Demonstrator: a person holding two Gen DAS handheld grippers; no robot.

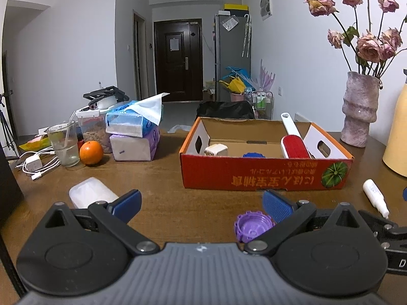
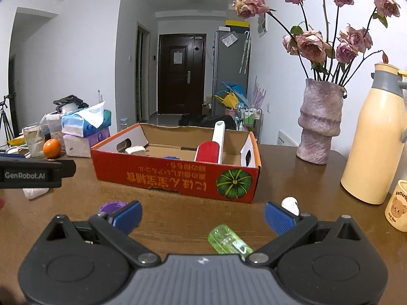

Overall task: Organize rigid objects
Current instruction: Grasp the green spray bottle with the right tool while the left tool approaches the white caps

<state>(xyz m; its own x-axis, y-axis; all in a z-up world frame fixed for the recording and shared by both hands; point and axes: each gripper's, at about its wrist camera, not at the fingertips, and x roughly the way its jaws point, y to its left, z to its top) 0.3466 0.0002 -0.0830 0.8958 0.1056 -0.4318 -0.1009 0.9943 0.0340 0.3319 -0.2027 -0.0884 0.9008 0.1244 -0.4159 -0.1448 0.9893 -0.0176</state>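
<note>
An orange cardboard box (image 1: 264,172) (image 2: 175,178) sits mid-table, holding a red lint brush (image 1: 295,147) (image 2: 208,152), a white charger (image 1: 216,150) (image 2: 134,150) and a blue cap (image 1: 253,155). My left gripper (image 1: 202,204) is open above the table; a purple cap (image 1: 253,226) (image 2: 112,207) lies just inside its right finger, and a white translucent case (image 1: 90,194) lies behind its left finger. My right gripper (image 2: 203,214) is open, with a green transparent lighter-like piece (image 2: 227,240) between its fingers near the base. A small white bottle (image 1: 375,198) (image 2: 290,204) lies by the right finger.
Tissue packs (image 1: 134,137), an orange (image 1: 91,152), a glass (image 1: 63,143) and white cables (image 1: 38,162) crowd the back left. A pink vase (image 2: 319,124) of dried roses, a cream thermos (image 2: 376,137) and a bear mug (image 2: 398,206) stand at the right.
</note>
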